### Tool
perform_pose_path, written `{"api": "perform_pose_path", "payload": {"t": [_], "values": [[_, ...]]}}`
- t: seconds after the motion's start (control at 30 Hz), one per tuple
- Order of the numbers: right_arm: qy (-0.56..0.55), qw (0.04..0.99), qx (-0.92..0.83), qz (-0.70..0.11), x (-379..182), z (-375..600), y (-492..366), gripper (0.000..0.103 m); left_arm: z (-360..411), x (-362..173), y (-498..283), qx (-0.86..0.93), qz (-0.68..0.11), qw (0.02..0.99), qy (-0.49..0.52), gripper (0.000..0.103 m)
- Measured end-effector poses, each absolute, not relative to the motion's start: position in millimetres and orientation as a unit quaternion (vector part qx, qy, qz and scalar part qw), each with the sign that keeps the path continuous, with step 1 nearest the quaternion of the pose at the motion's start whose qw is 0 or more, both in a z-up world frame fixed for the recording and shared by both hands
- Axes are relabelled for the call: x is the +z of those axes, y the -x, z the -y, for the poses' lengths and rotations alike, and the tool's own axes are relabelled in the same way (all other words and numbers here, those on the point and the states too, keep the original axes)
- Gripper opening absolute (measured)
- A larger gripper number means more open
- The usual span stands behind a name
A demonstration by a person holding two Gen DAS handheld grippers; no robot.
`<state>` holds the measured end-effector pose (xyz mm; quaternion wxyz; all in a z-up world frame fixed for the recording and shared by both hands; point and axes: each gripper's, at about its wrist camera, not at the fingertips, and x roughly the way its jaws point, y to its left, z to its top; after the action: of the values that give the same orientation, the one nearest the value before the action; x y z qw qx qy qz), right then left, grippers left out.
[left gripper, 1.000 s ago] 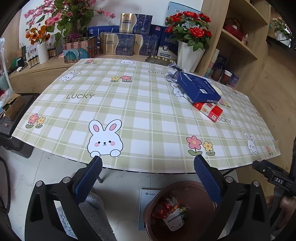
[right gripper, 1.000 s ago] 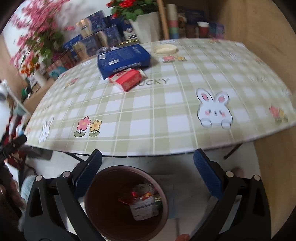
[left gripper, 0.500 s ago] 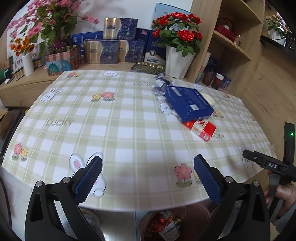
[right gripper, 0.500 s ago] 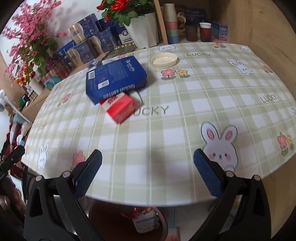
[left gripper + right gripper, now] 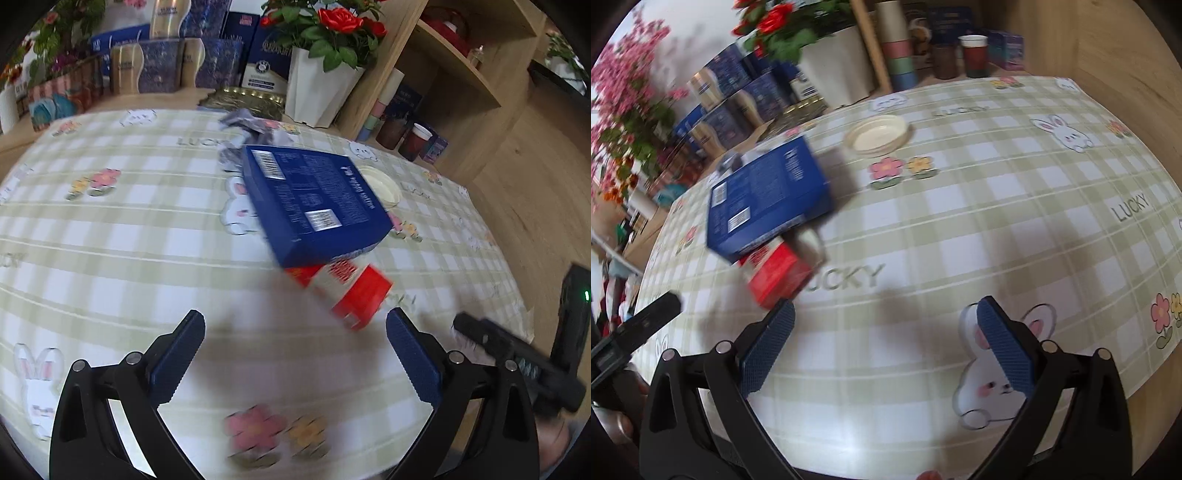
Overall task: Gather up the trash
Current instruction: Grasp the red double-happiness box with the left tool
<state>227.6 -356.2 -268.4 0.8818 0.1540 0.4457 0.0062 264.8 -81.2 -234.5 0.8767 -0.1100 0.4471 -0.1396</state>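
Both claws spread wide, empty: left claw (image 5: 295, 354), right claw (image 5: 885, 347). Red carton (image 5: 347, 291), blue box (image 5: 314, 203), lid (image 5: 877, 133) uncollected mid-desk (image 5: 1015, 229).

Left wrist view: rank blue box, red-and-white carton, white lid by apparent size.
1. blue box, clearly largest.
2. red-and-white carton, though partly under the box and nearer the camera.
3. white lid, mostly hidden behind the box, so unsure.

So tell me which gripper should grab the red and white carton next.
Probably the left gripper. Its open jaws already face the red and white carton, which sits just ahead. The right gripper, also open, has the carton off beyond its left jaw.
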Motion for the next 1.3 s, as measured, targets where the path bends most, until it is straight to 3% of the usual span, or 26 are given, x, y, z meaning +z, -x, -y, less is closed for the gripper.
{"api": "perform_pose_path", "payload": {"t": [0.27, 0.53, 0.57, 0.7, 1.0, 1.3], "values": [[-0.170, 0.879, -0.016, -0.445, -278, 396, -216, 0.097, 143, -260, -312, -0.058, -0.480, 0.865, 0.137, 0.096], [-0.197, 0.876, -0.016, -0.440, -285, 415, -214, 0.097, 149, -280, -319, 0.000, -0.499, 0.862, 0.094, 0.096], [-0.204, 0.876, -0.009, -0.437, -285, 414, -215, 0.097, 148, -281, -317, -0.003, -0.498, 0.864, 0.078, 0.093], [-0.250, 0.866, 0.039, -0.431, -287, 404, -227, 0.097, 136, -277, -305, -0.026, -0.493, 0.868, 0.047, 0.056], [-0.391, 0.817, 0.149, -0.398, -289, 348, -276, 0.095, 64, -271, -282, -0.062, -0.500, 0.857, 0.110, 0.055], [-0.482, 0.748, 0.168, -0.424, -317, 298, -321, 0.091, 1, -259, -250, -0.043, -0.473, 0.868, 0.144, 0.055]]}}
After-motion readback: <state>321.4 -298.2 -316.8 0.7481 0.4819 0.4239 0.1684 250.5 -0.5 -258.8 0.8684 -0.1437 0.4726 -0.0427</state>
